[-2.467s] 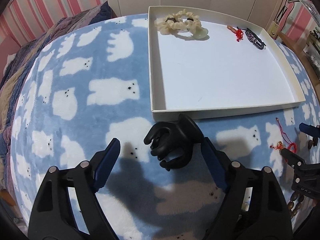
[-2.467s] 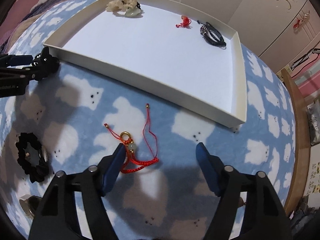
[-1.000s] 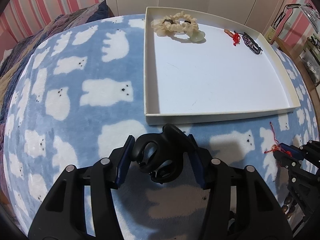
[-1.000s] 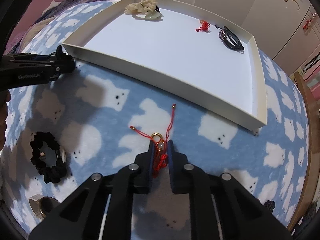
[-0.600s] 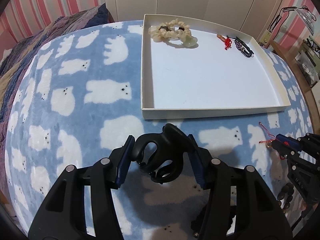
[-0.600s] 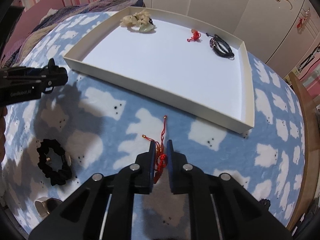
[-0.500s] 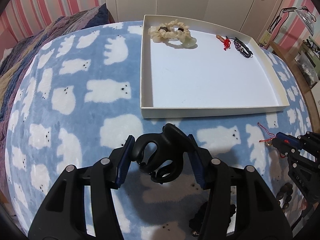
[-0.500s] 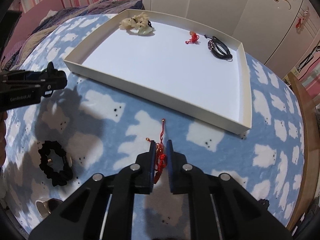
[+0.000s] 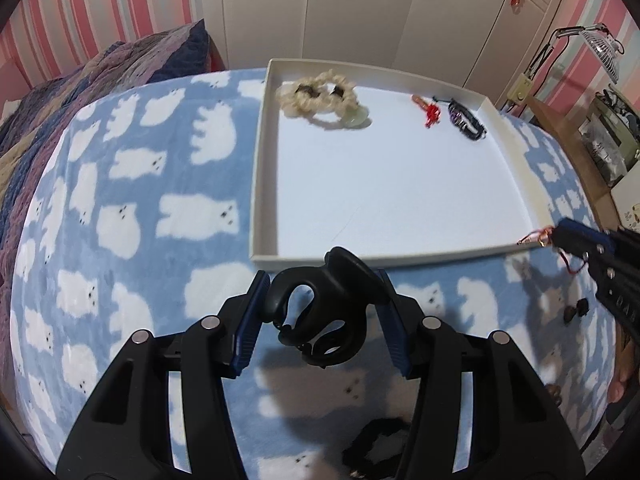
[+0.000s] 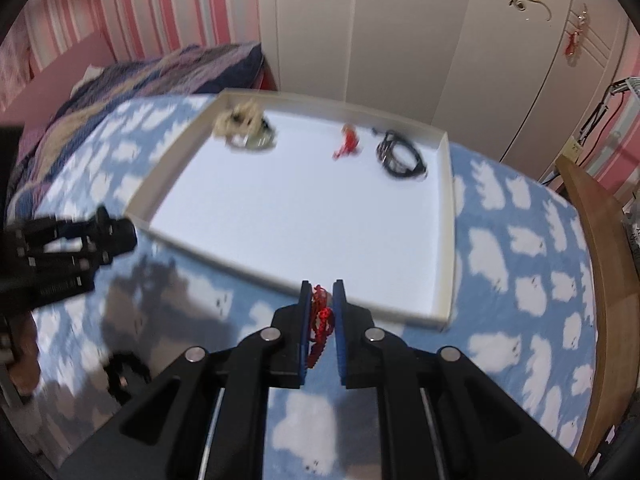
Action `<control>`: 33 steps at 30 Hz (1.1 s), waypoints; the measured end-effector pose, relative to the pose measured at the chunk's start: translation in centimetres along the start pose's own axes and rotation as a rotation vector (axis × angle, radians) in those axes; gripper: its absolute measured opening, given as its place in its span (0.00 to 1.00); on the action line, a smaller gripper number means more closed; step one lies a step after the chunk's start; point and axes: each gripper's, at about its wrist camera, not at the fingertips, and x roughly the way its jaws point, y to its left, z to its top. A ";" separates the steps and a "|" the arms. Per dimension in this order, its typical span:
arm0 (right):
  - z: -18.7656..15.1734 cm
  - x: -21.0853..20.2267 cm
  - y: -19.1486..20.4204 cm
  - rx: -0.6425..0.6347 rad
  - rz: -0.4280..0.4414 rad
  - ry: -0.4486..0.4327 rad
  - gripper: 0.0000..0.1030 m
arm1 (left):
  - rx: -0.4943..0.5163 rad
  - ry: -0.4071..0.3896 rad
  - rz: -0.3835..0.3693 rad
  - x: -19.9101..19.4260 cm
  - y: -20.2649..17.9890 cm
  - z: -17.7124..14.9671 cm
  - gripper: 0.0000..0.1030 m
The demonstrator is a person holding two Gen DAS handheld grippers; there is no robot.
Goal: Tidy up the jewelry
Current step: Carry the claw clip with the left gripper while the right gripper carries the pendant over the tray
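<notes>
No legible writing. Left claw (image 9: 320, 312) half-open, clamped on glossy black hair clip (image 9: 320, 312) at tray's (image 9: 260, 160) near edge. Right claw (image 10: 321, 308) nearly closed, pinching red cord bracelet (image 10: 320, 316) over same edge, above bed (image 9: 140, 200).

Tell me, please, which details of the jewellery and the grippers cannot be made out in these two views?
- Red braided cord bracelet: right wrist view, mostly hidden between the right gripper pads.
- Black plastic claw clip: left wrist view, its sides covered by the left gripper pads.
- Black scrunchie: cut off behind that gripper's frame.
- Cream scrunchie in the white tray: motion-blurred.
</notes>
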 end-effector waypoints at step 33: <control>7.8 11.6 -4.3 0.223 -0.046 -0.126 0.10 | -0.008 -0.061 0.043 9.3 -4.1 11.8 0.51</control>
